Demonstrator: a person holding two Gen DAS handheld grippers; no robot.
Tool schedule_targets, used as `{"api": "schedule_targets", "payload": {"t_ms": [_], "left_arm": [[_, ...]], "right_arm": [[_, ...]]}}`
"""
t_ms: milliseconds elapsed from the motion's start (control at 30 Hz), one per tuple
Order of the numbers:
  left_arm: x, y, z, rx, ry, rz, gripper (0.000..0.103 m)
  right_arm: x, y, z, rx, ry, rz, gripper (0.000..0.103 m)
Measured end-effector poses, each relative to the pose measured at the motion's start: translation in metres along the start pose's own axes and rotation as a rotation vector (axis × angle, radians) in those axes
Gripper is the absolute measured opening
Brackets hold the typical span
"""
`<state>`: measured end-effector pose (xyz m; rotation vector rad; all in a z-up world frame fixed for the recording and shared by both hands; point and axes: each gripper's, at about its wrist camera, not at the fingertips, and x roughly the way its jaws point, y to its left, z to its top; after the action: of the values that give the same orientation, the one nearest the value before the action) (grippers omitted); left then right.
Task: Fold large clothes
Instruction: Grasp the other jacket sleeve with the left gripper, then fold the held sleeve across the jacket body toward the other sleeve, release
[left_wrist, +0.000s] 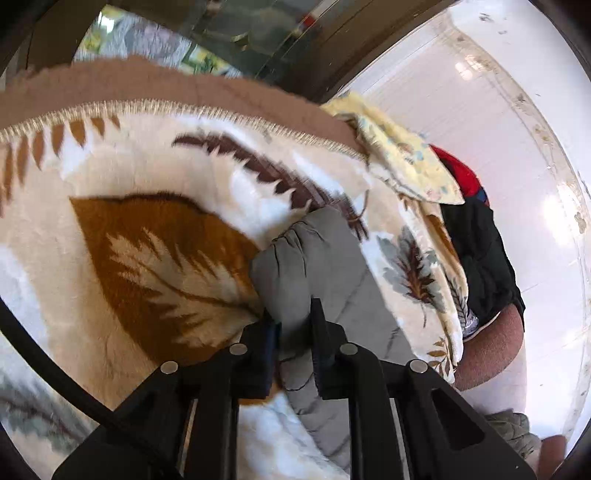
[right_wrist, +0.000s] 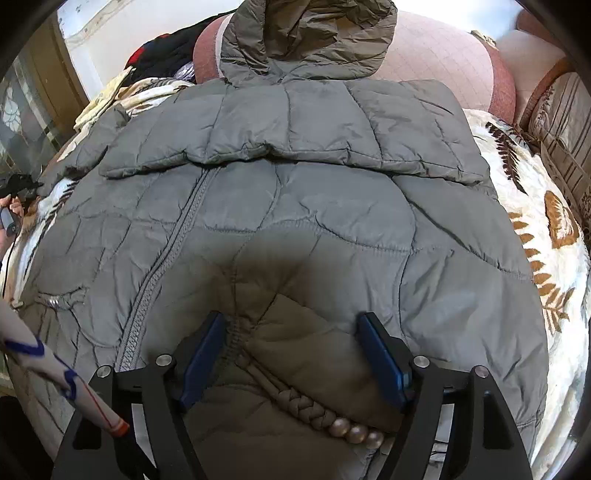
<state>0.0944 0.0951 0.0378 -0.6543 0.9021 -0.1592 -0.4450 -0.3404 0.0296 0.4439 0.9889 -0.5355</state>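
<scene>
A grey quilted hooded jacket lies front up on a leaf-patterned blanket, zip closed and hood at the far end. One sleeve is folded across the chest. My right gripper hovers open over the near hem, its blue pads either side of a raised fold with a braided beaded cord. In the left wrist view my left gripper is shut on the other grey sleeve, which runs out between the fingers across the blanket.
A yellow floral cloth and a pile of red and black clothes lie at the blanket's edge by a white wall. Pink cushions stand behind the hood. A white strip with blue and red marks crosses the lower left.
</scene>
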Motion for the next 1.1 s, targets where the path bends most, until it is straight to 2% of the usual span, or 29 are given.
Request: {"api": "schedule_targets", "payload": {"t_ms": [100, 167, 233, 367, 433, 500, 600, 767, 933, 1033, 1100], "left_arm": [[-0.025, -0.025, 0.001, 0.071, -0.028, -0.03, 0.014], [-0.047, -0.049, -0.001, 0.126, -0.046, -0.067, 0.013], [-0.075, -0.078, -0.007, 0.202, -0.069, -0.101, 0.013], [-0.126, -0.149, -0.037, 0.355, -0.083, -0.189, 0.013], [-0.152, -0.188, -0.06, 0.431, -0.08, -0.24, 0.013], [-0.18, -0.223, -0.089, 0.504, -0.078, -0.3, 0.013], [-0.214, -0.27, -0.137, 0.599, -0.059, -0.38, 0.013], [-0.245, -0.328, -0.227, 0.717, 0.036, -0.498, 0.013], [-0.239, -0.361, -0.329, 0.813, 0.175, -0.564, 0.013], [-0.216, -0.365, -0.389, 0.844, 0.26, -0.555, 0.013], [-0.194, -0.365, -0.43, 0.894, 0.296, -0.513, 0.014]], "right_arm": [[-0.014, -0.004, 0.005, 0.027, -0.055, -0.002, 0.073], [-0.03, -0.009, 0.008, 0.043, -0.129, -0.024, 0.073], [-0.036, -0.013, 0.009, 0.059, -0.15, -0.025, 0.074], [-0.004, -0.015, 0.0, 0.049, 0.028, -0.01, 0.076], [-0.013, -0.018, 0.0, 0.074, 0.004, 0.011, 0.076], [-0.035, -0.025, 0.004, 0.101, -0.067, 0.044, 0.076], [-0.065, -0.036, 0.009, 0.125, -0.183, -0.007, 0.076], [-0.081, -0.073, 0.007, 0.255, -0.22, -0.025, 0.076], [-0.098, -0.108, 0.002, 0.366, -0.28, -0.057, 0.076], [-0.11, -0.125, 0.0, 0.418, -0.316, -0.07, 0.076], [-0.115, -0.135, -0.001, 0.447, -0.333, -0.077, 0.076]]}}
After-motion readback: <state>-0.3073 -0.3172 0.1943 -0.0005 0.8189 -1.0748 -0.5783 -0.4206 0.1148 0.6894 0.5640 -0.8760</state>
